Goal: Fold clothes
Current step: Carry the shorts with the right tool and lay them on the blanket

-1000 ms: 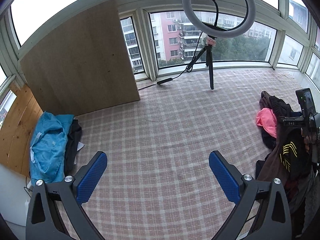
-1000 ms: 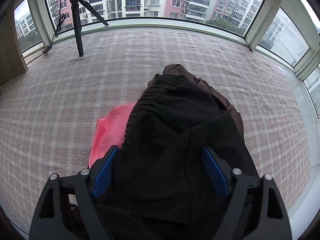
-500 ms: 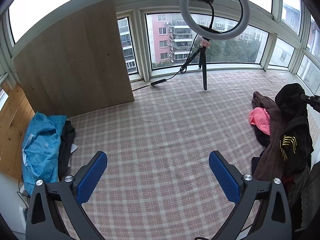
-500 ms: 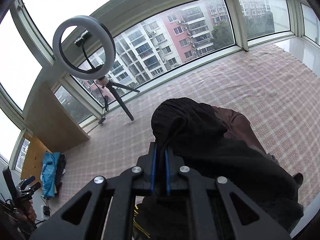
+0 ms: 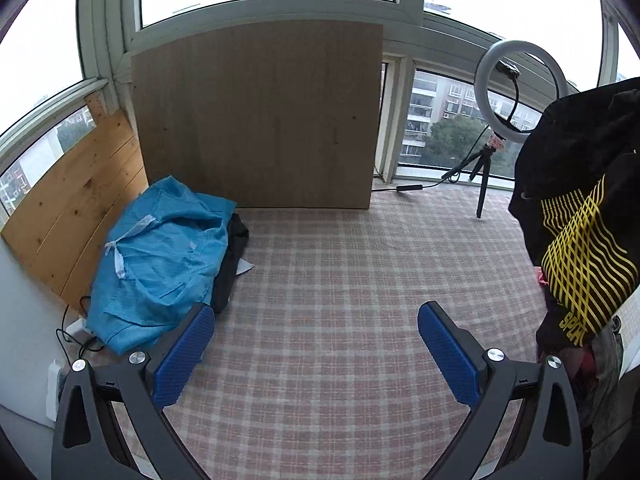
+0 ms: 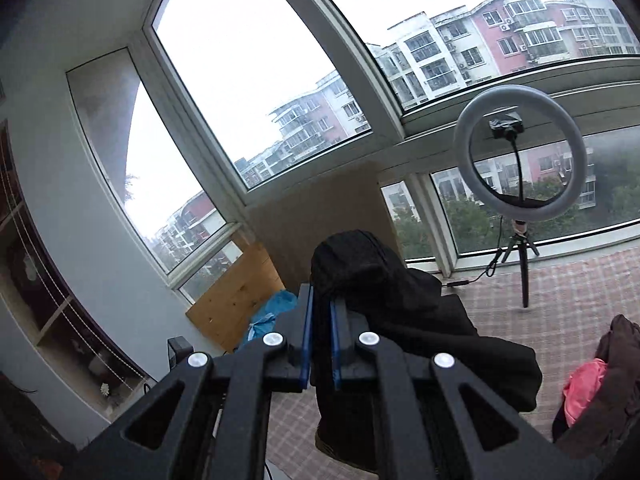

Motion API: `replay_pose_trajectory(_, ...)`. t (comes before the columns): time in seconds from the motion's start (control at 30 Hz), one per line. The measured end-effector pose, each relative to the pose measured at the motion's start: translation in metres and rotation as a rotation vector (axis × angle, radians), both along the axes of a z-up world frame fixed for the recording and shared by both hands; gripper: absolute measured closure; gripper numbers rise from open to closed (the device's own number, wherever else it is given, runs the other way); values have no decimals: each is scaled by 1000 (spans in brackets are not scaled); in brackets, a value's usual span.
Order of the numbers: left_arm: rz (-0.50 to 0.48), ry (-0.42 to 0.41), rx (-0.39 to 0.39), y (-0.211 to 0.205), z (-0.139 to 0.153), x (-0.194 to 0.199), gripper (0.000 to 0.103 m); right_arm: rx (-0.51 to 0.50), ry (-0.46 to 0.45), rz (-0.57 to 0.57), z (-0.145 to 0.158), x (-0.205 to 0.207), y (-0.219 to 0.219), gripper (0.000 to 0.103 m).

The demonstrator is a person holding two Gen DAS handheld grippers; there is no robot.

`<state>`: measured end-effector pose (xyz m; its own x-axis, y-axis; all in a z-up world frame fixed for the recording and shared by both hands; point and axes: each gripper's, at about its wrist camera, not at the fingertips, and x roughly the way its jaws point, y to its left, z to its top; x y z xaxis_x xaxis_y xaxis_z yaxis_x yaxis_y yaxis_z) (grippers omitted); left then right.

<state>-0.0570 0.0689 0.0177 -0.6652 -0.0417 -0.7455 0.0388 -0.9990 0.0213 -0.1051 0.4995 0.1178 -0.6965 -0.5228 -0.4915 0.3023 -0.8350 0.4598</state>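
My right gripper (image 6: 320, 308) is shut on a black garment (image 6: 400, 312) and holds it lifted in the air; the cloth bunches over the fingertips and hangs down. In the left wrist view the same black garment (image 5: 576, 208), with a yellow striped print, hangs at the right edge. My left gripper (image 5: 316, 332) is open and empty, low over the pink plaid mat (image 5: 340, 280). A pile of other clothes, brown (image 6: 616, 364) and pink (image 6: 584, 388), lies on the mat at the right.
A blue garment (image 5: 160, 256) over dark cloth lies at the mat's left by wooden boards (image 5: 256, 116). A ring light on a tripod (image 5: 520, 92) stands at the far window. Cables and a white wall are at the left.
My right gripper shut on the black garment and lifted it high off the pile. The left gripper swung to the left, staying open.
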Motion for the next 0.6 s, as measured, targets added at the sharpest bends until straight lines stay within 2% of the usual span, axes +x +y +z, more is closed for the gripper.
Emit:
replay_pose_trajectory(0.1, 59, 10, 4, -36, 2, 12, 1, 10, -36, 75, -11, -23, -38, 93)
replay_pose_trajectory(0.13, 70, 9, 2, -44, 2, 13, 1, 13, -48, 101, -14, -31, -50, 81)
replay_pose_trajectory(0.17, 64, 2, -6, -44, -2, 9, 1, 112, -107, 50, -37, -45, -52, 72)
replay_pose_trajectory(0.2, 59, -5, -13, -44, -5, 6, 1, 251, -178, -71, -68, -58, -49, 65)
replay_pose_trajectory(0.27, 48, -19, -28, -45, -12, -2, 1, 386, -313, -178, -127, -70, -40, 64)
replay_pose_trajectory(0.33, 37, -33, -43, -45, -19, -9, 1, 316, -386, -135, -166, -60, -40, 64)
replay_pose_trajectory(0.4, 26, -47, -58, -46, -26, -16, 1, 244, -408, -80, -193, -40, -53, 64)
replay_pose_trajectory(0.57, -7, -80, -79, -44, -45, -37, 1, 206, -424, 59, -231, -11, -134, 53)
replay_pose_trajectory(0.6, -15, -85, -73, -43, -49, -42, 1, 219, -425, 79, -236, -10, -151, 46)
